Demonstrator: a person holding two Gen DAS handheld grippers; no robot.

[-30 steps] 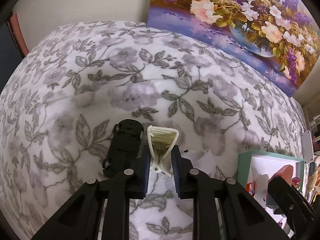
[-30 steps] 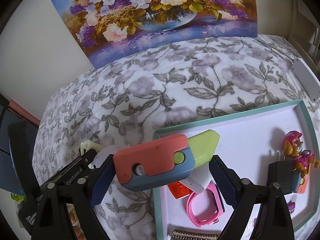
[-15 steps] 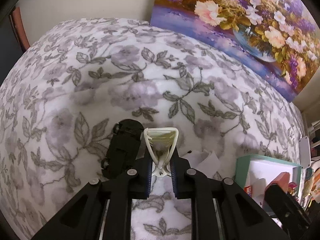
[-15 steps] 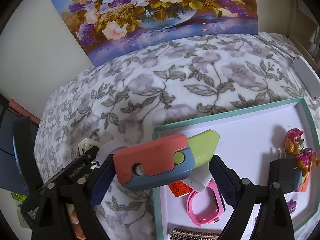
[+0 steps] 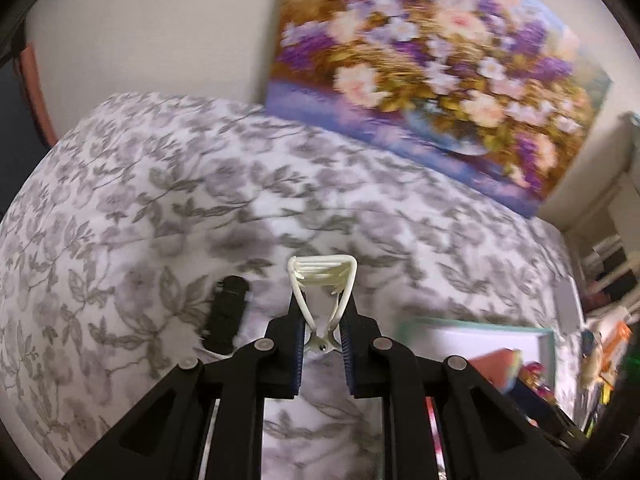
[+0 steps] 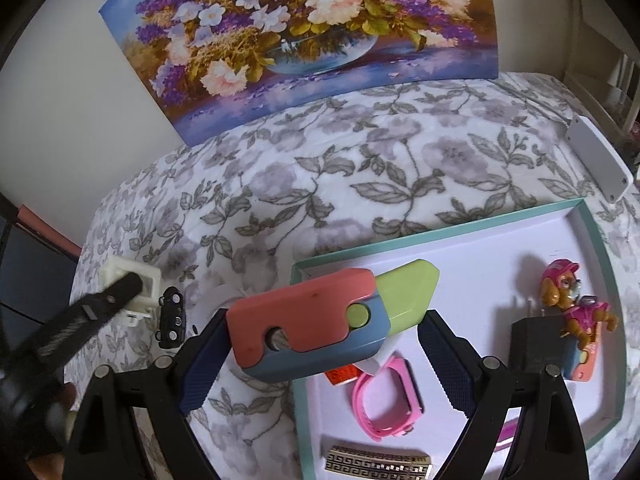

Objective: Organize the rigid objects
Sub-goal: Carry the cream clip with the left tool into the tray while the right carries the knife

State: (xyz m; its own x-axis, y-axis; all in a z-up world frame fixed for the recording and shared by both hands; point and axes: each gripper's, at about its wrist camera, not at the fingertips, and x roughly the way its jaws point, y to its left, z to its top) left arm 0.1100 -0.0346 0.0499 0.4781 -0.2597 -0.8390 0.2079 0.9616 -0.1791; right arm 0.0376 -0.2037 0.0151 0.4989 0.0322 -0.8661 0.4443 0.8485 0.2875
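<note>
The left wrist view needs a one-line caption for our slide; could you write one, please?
Left gripper shut on a cream hair claw clip, above the floral bedspread beside a black toy car.

text: none legible | red label (image 6: 340, 376) in tray (print too blurred)

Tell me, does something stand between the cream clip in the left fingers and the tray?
Nothing on the blanket blocks it. The cream clip is lifted; only the right gripper, holding the toy knife, hangs over the tray edge.
</note>
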